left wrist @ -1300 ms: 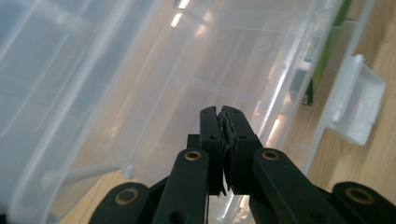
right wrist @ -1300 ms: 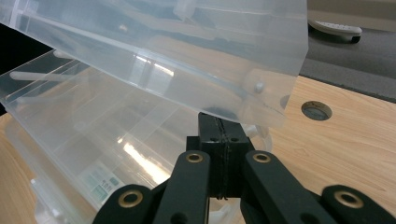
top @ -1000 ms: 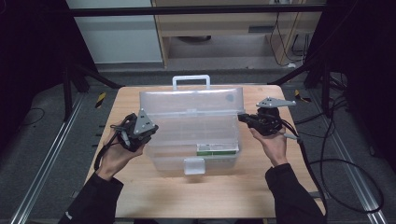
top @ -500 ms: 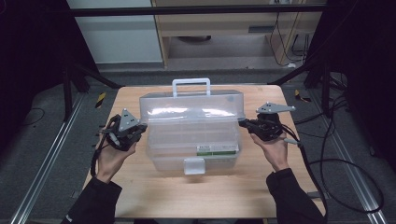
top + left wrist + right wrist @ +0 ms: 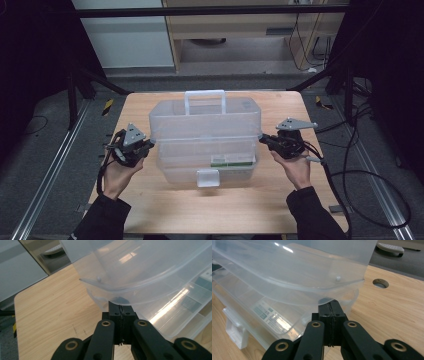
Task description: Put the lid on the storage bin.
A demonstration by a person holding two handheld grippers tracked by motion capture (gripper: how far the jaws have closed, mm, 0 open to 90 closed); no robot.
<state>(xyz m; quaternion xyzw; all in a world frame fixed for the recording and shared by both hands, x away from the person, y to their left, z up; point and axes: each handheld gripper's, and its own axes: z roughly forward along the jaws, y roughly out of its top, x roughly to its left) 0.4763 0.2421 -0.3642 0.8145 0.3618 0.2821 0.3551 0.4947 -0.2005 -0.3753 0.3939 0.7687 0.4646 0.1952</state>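
Clear plastic lid [image 5: 205, 117] rests on my closed left gripper [image 5: 149, 143] at nine o'clock and closed right gripper [image 5: 262, 138] at three; uneven lowering could slip it off.

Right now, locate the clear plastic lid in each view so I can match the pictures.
High view: the clear plastic lid sits mid-table on the box, handle up.
Left gripper view: it fills the upper right, its rim just above the shut jaws.
Right gripper view: upper left, above the shut jaws.
Shared landmark: the wooden table.
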